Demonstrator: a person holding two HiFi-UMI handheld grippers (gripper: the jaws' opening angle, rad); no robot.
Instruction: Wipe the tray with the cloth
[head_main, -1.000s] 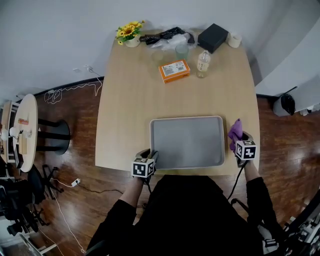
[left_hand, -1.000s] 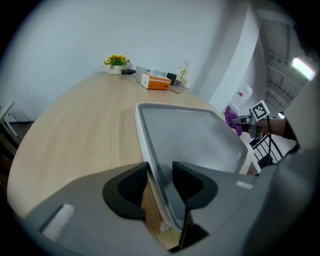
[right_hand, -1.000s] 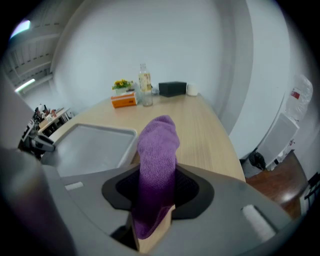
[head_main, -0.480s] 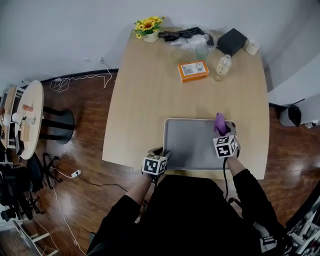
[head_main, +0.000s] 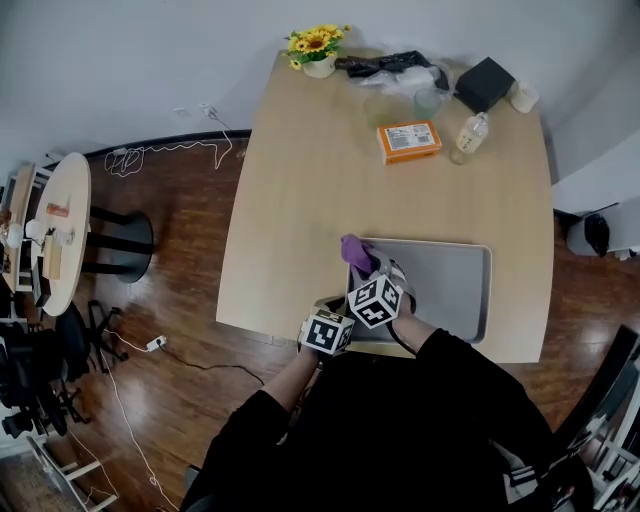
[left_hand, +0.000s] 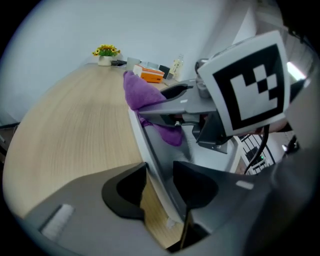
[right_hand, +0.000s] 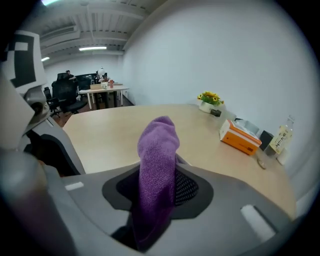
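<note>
Head view shows the purple cloth (head_main: 355, 250) gripped tight in the right gripper (head_main: 368, 270), down at the left end of the grey tray (head_main: 450, 285). The left gripper (head_main: 333, 308) sits at the tray's near corner. Its jaws have just been opening, with the tray's edge loose between them. I think the wiping is part way, with more rubbing likely left.

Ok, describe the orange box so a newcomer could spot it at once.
Take the long light wooden table and look to its far end, beyond the grey rectangular tray. The flat rectangular box lies beside the clear plastic bottle; it is the only bright orange thing there.
</note>
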